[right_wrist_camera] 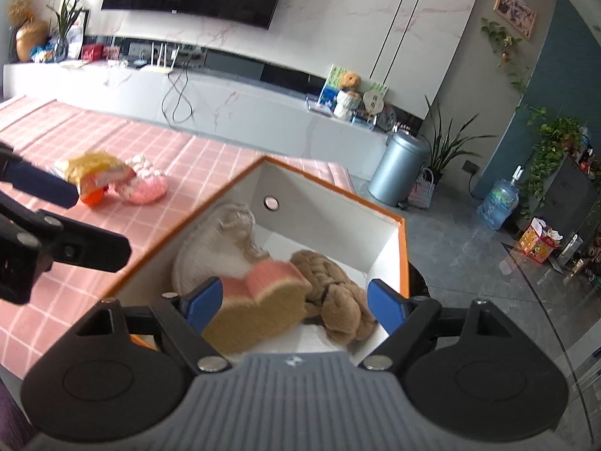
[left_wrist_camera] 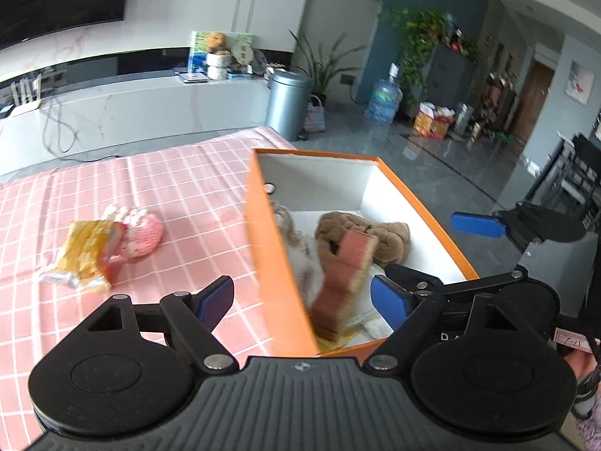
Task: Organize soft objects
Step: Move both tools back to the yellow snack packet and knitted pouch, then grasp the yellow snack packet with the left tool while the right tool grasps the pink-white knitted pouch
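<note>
An orange box [left_wrist_camera: 263, 233] with white inside stands on the pink checked tablecloth [left_wrist_camera: 180, 188]. In it lie a brown plush toy [left_wrist_camera: 390, 236], a cream plush [right_wrist_camera: 210, 248] and a pink-and-tan plush block [left_wrist_camera: 345, 278], blurred as if moving. My left gripper [left_wrist_camera: 304, 300] is open, straddling the box's near left wall, holding nothing. My right gripper [right_wrist_camera: 293, 304] is open just above the box [right_wrist_camera: 169, 244], with the pink-and-tan block [right_wrist_camera: 263, 300] between its fingers but not clamped. A pink knitted toy [left_wrist_camera: 141, 233] and a yellow snack packet [left_wrist_camera: 84, 251] lie on the cloth to the left.
The right gripper's blue finger [left_wrist_camera: 477, 223] shows beyond the box's right wall. A white TV console [left_wrist_camera: 131, 109] runs behind the table, and a grey bin [left_wrist_camera: 287, 103] stands past the table's far corner. The floor drops away to the right of the box.
</note>
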Motion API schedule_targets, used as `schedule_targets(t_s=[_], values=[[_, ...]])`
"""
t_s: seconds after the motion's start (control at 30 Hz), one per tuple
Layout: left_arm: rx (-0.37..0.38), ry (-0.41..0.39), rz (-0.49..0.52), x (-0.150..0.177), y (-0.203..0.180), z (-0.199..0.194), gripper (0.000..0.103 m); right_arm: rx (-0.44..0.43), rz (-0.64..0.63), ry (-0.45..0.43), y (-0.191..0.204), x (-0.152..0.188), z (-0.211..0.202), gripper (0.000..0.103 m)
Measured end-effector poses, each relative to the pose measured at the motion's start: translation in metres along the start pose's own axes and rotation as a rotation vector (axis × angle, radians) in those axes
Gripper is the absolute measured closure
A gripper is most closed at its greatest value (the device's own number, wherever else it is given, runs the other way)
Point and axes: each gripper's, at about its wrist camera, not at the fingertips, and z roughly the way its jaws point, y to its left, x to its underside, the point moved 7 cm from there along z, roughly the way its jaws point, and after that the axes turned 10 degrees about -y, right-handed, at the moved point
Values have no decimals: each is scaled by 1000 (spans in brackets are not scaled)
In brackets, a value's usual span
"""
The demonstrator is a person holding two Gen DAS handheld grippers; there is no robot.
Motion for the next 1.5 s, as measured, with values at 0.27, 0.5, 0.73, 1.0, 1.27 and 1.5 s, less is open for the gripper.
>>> schedule_targets(t_s=[0.27, 0.5, 0.73, 1.0, 1.27, 1.5], values=[[-49, -49, -98, 9, 50, -25, 12, -63, -18, -63, 42, -23, 4, 22], [-80, -83, -181, 19, 90, -37, 14, -138, -49, -82, 82, -41, 14, 31], [-126, -91, -255, 26, 130, -40, 15, -224, -106, -73, 125, -54, 33, 41], [-164, -89, -299, 28, 168, -31, 15, -297, -168, -25, 160, -66, 77, 50], [-165, -72, -302, 21, 199, -7, 13, -327, -219, 52, 176, -76, 133, 60], [-173, -39, -331, 12, 228, 21, 9, -349, -242, 103, 183, -80, 177, 62]])
